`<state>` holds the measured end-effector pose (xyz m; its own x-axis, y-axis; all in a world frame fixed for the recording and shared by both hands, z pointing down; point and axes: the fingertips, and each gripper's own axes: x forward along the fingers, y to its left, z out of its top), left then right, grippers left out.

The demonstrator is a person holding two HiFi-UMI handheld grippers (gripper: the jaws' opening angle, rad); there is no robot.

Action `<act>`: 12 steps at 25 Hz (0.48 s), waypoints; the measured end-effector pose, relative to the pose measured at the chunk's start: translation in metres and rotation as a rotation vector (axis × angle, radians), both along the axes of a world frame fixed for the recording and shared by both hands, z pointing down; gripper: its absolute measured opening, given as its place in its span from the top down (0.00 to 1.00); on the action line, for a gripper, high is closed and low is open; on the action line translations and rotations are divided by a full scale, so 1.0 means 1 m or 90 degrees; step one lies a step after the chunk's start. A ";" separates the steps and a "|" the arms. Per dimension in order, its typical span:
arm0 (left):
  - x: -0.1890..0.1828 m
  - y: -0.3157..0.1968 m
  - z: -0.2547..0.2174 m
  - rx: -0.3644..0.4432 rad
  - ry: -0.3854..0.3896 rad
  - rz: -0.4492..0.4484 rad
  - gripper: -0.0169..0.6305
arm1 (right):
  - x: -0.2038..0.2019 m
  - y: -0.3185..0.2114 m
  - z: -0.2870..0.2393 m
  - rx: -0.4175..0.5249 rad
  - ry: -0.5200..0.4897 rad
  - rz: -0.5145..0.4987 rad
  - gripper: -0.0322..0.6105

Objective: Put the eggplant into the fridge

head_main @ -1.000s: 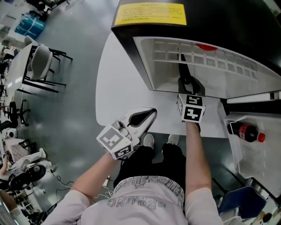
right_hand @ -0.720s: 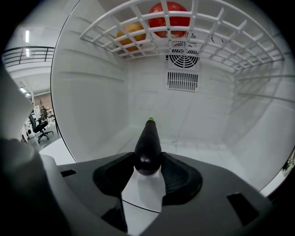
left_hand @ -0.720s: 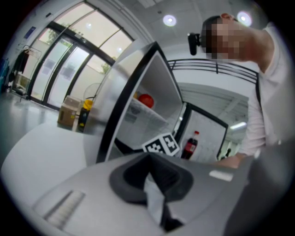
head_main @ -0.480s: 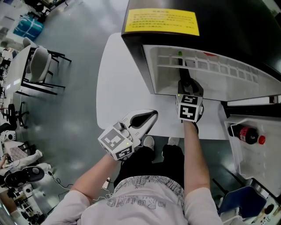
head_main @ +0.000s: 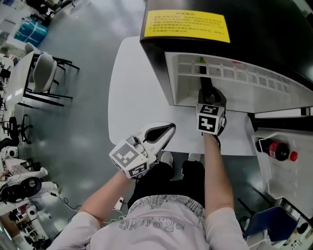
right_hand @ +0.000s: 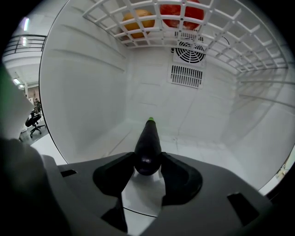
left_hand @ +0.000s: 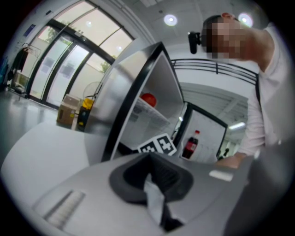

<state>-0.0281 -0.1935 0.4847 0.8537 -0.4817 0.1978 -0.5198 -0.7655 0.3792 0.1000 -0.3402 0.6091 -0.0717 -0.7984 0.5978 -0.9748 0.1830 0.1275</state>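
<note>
The dark purple eggplant [right_hand: 147, 144] with a green tip sticks out forward between the jaws of my right gripper [right_hand: 147, 167], which is shut on it. It hangs just above the white floor of the open fridge [right_hand: 203, 138]. In the head view the eggplant [head_main: 204, 83] reaches into the fridge compartment [head_main: 254, 97] under the wire shelf [head_main: 244, 73], with the right gripper [head_main: 211, 97] at the fridge's front edge. My left gripper [head_main: 164, 132] rests low at the white table's near edge, shut and holding nothing.
The black fridge carries a yellow label [head_main: 186, 25] on top. An orange [right_hand: 138, 20] and a red fruit [right_hand: 182, 11] lie on the wire shelf overhead. The open door at right holds a cola bottle [head_main: 276, 149]. The white table [head_main: 132, 93] lies left of the fridge.
My right gripper has tipped slightly with the eggplant still in its jaws inside the fridge. The left gripper has stayed where it was.
</note>
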 end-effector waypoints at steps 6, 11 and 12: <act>-0.001 0.000 0.000 -0.002 -0.003 0.001 0.96 | -0.002 -0.003 -0.001 0.002 0.003 0.007 0.66; 0.000 -0.001 -0.001 -0.001 -0.004 0.002 0.96 | -0.003 -0.004 0.000 0.000 0.001 0.004 0.66; 0.000 0.000 -0.001 -0.001 -0.004 0.002 0.96 | -0.003 -0.004 0.000 0.000 -0.003 0.002 0.64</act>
<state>-0.0278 -0.1937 0.4834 0.8540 -0.4788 0.2035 -0.5196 -0.7663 0.3778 0.0965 -0.3439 0.6093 -0.0723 -0.7982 0.5980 -0.9760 0.1802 0.1225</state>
